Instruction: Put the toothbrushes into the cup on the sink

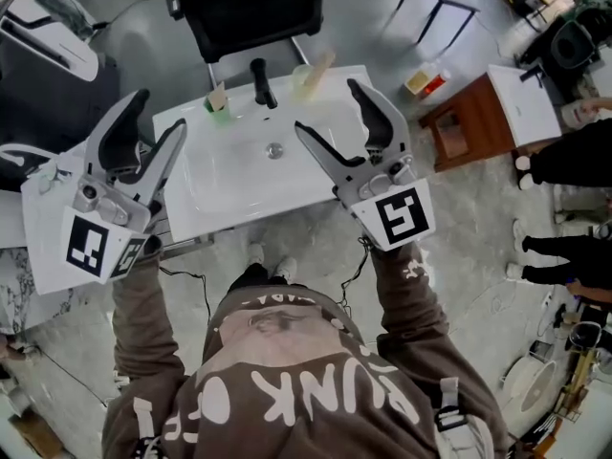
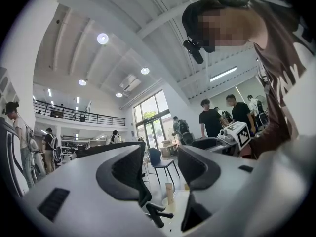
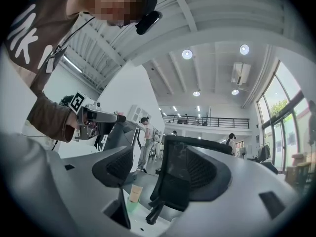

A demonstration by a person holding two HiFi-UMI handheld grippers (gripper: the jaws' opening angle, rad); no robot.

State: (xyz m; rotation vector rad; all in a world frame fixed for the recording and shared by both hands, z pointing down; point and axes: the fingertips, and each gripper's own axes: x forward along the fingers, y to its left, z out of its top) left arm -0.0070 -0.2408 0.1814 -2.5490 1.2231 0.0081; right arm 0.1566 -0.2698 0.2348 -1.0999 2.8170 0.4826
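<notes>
While I hold both grippers above the white sink (image 1: 220,204), neither has hold of anything. The left gripper (image 1: 161,111) sits over the sink's left edge with its jaws spread wide, and its own view shows only the room beyond in the gap between them. My right gripper (image 1: 329,106) hangs over the right half of the basin, jaws just as wide apart and bare. A black tap (image 1: 261,82) stands at the middle of the sink's back edge. Just right of it is a pale, see-through cup (image 1: 304,84), and what I take for a tan toothbrush (image 1: 322,64) leans out of it towards the back right corner. Near the back left corner sits a small tan item on a green base (image 1: 218,101); I cannot tell what it is. Neither gripper touches the cup. A black office chair (image 1: 251,8) stands behind the sink, and a brown wooden side table (image 1: 475,122) stands off its right side.
</notes>
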